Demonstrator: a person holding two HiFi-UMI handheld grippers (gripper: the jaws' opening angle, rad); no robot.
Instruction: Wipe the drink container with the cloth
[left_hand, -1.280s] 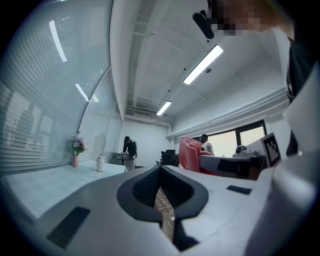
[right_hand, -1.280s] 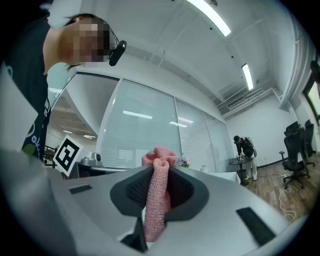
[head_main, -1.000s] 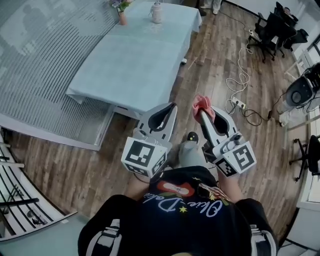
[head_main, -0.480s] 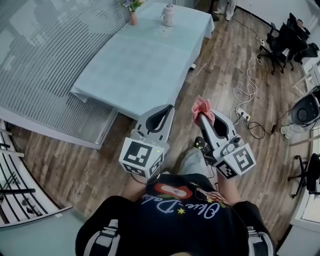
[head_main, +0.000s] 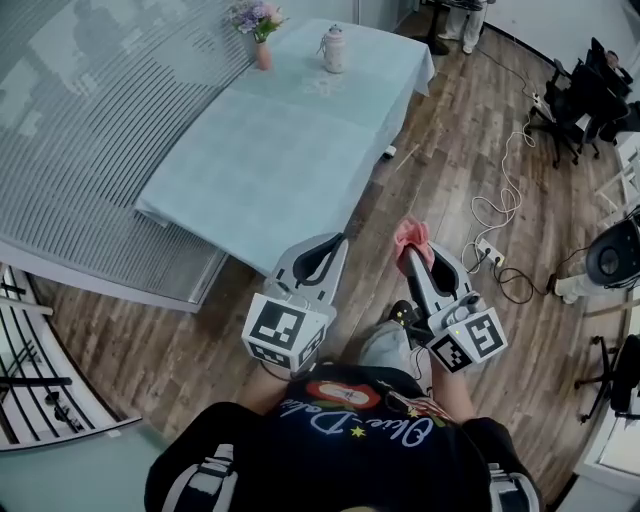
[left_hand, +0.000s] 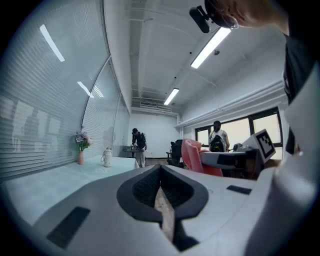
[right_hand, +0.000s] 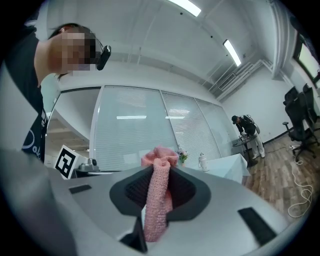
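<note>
The drink container (head_main: 333, 49), a pale lidded bottle with a handle, stands at the far end of a long table (head_main: 270, 140) covered in light blue cloth; it is also small in the left gripper view (left_hand: 107, 157) and the right gripper view (right_hand: 202, 161). My right gripper (head_main: 411, 243) is shut on a pink knitted cloth (head_main: 412, 235), which bunches above the jaws (right_hand: 159, 180). My left gripper (head_main: 335, 243) is shut with nothing in it. Both are held near my body, well short of the table.
A pink vase of flowers (head_main: 259, 28) stands left of the bottle. White cables and a power strip (head_main: 490, 225) lie on the wooden floor to the right. Office chairs (head_main: 585, 100) stand at the far right. A person (left_hand: 137, 145) stands past the table's end.
The view has shifted so the table and bottle sit lower and nearer in frame. Both grippers keep their hold and stay close to my body.
</note>
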